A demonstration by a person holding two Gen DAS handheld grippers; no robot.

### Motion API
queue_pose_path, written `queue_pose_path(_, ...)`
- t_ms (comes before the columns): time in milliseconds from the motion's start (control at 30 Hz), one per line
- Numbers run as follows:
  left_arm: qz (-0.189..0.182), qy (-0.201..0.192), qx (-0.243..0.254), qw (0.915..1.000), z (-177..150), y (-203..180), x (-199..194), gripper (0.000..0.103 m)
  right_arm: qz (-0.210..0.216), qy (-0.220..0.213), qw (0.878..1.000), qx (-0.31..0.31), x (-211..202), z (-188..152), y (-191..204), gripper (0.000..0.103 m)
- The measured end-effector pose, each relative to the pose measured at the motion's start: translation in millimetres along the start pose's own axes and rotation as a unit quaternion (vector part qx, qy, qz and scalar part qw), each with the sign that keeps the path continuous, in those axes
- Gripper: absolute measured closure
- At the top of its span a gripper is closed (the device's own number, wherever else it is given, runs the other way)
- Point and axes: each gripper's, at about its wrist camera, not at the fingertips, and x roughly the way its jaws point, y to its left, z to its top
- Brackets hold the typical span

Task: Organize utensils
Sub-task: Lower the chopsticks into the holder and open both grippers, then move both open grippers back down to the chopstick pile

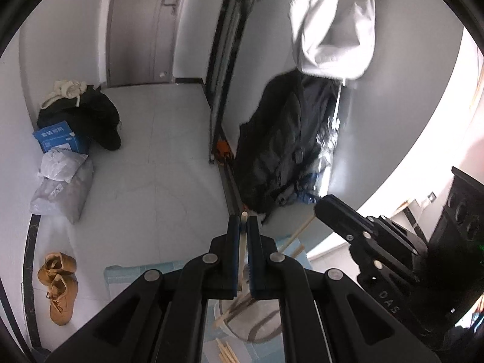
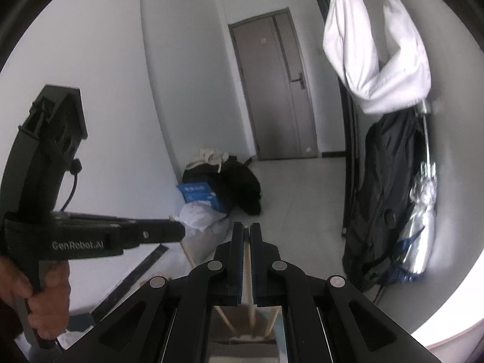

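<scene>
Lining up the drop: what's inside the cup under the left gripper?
Through the left gripper, shut on a chopstick, the cup shows a few chopsticks leaning at its rim. The gripper's frame covers the rest of its inside.

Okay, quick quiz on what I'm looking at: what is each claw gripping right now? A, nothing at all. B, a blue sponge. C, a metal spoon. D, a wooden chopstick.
D: a pale wooden chopstick runs between the closed fingers of the left claw, and another chopstick sits pinched in the right claw.
</scene>
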Motion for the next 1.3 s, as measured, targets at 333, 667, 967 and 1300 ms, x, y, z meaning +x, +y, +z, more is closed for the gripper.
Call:
queue_pose_path(333, 0.048, -0.010, 0.002, 0.9988, -21, -3, -16, 0.059, -0.006, 0.028, 0.999, 0.024, -15, -31, -4, 0.095)
queue_pose_path(667, 0.120, -0.047, -0.020, 0.9915, -41, -5, -50, 0.047, -0.039, 0.030, 0.999, 0.013, -63, -48, 8, 0.061)
queue_pose_path(967, 0.157, -0.098, -0.007, 0.9827, -70, -26, -75, 0.034, -0.056, 0.022, 0.998, 0.003, -99, -65, 29, 0.036)
queue_pose_path(1300, 0.178, -0.155, -0.023, 0.9716, -102, -30, -95, 0.010, -0.048, -0.041, 0.998, 0.014, -138, -82, 41, 0.013)
